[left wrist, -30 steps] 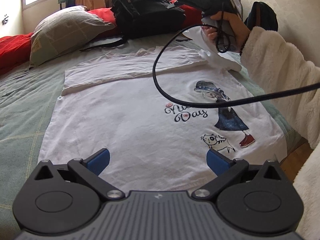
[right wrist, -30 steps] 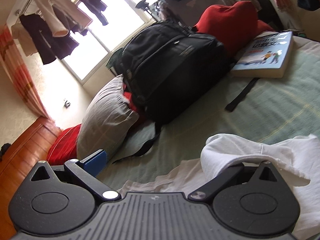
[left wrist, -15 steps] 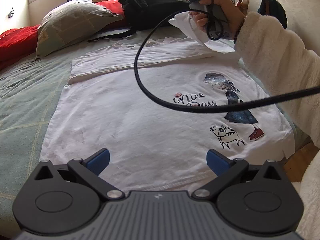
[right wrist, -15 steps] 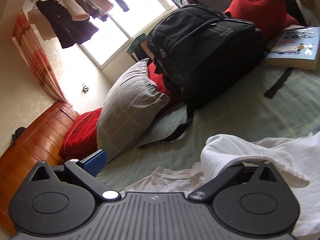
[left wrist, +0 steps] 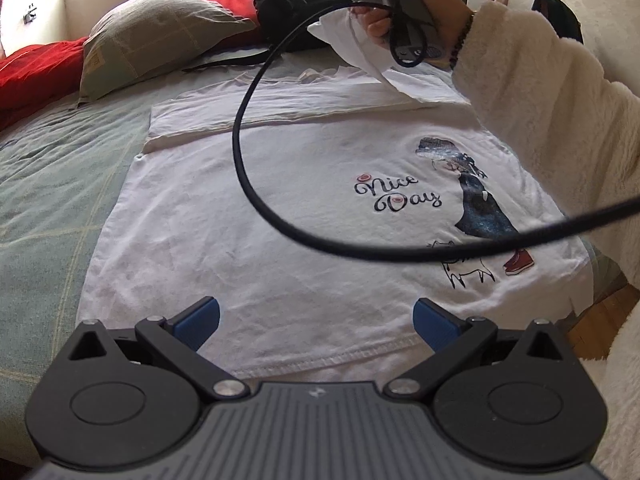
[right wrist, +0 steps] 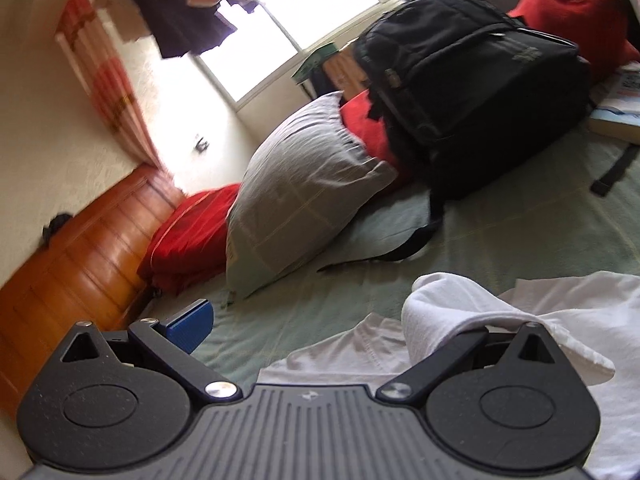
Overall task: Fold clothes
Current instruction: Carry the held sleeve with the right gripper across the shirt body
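The right gripper [left wrist: 404, 28] has lifted the sleeve [left wrist: 360, 46] higher; only its own view shows fingers apart, cloth draped. Left gripper [left wrist: 316, 320] fingers apart at the shirt [left wrist: 280, 208] hem.

left gripper [left wrist: 316, 320] hangs wide apart over the hem of a white t-shirt [left wrist: 280, 216] on the bed [left wrist: 52, 184].

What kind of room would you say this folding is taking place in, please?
Most likely a bedroom: the white T-shirt lies on a bed with green bedding, a pillow sits by the window, and clothes hang overhead.
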